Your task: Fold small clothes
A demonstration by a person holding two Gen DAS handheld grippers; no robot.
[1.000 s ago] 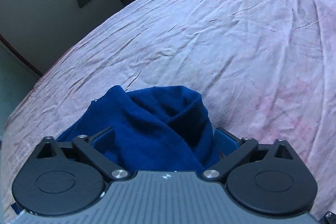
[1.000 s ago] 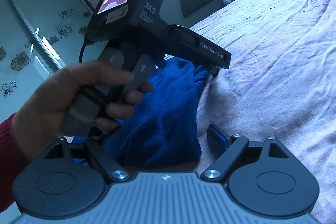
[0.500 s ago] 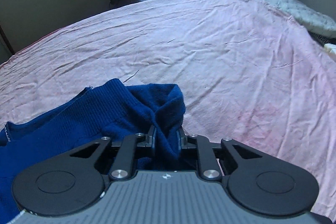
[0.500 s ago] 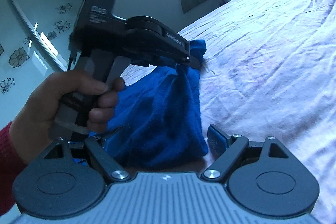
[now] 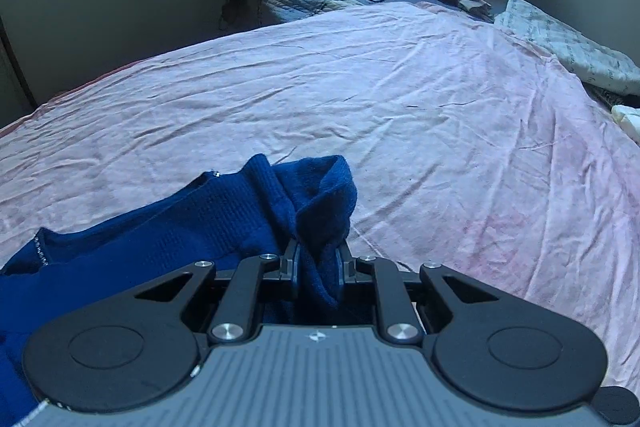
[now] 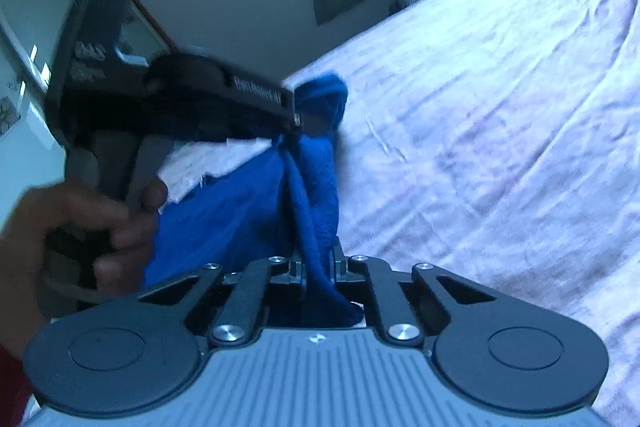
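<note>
I see the blue garment (image 5: 224,227) lifted over the pink bedsheet (image 5: 440,131); my left gripper (image 5: 317,269) is pinched tight on its bunched edge; my right gripper (image 6: 318,273) is clamped on another fold, just beside the left.

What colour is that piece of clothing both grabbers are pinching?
Deep blue all over, a plain ribbed knit garment; the left wrist view shows it best.

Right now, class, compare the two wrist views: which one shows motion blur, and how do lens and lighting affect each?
Left wrist view: sharp, dim bluish light, fisheye bowing the pink bedsheet. Right wrist view: motion blur smears the left gripper and the hand; the blue garment stays fairly clear, and the sheet looks washed out.
</note>
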